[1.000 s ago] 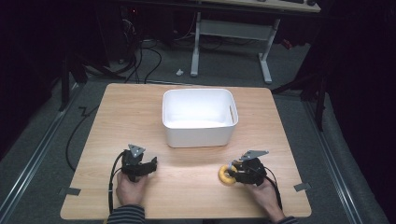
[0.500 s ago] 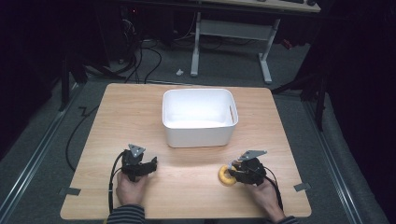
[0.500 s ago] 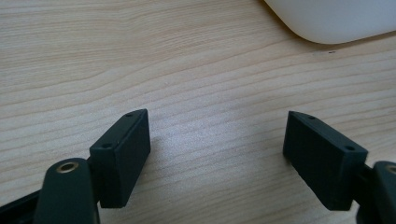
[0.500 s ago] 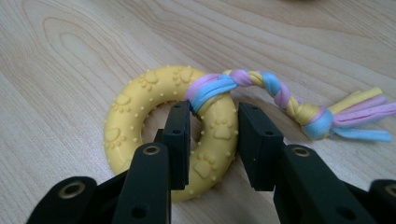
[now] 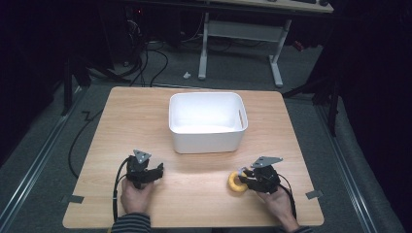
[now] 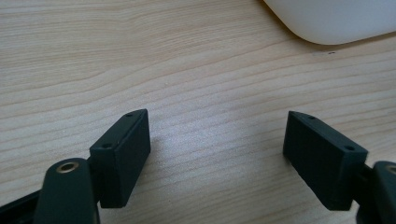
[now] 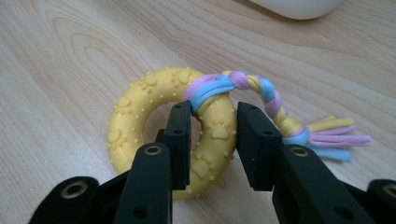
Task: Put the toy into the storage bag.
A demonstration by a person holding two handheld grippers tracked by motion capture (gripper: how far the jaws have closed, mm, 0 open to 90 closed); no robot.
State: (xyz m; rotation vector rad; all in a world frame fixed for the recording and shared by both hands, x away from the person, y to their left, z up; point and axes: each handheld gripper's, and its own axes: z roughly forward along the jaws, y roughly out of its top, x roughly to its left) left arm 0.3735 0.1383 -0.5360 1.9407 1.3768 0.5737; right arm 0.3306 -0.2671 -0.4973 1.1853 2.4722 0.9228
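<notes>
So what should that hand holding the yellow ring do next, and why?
Probably lift it straight up a little. The right gripper already has its jaws closed on one side of the ring, which lies on the table, and the white bin beyond looks empty.
</notes>
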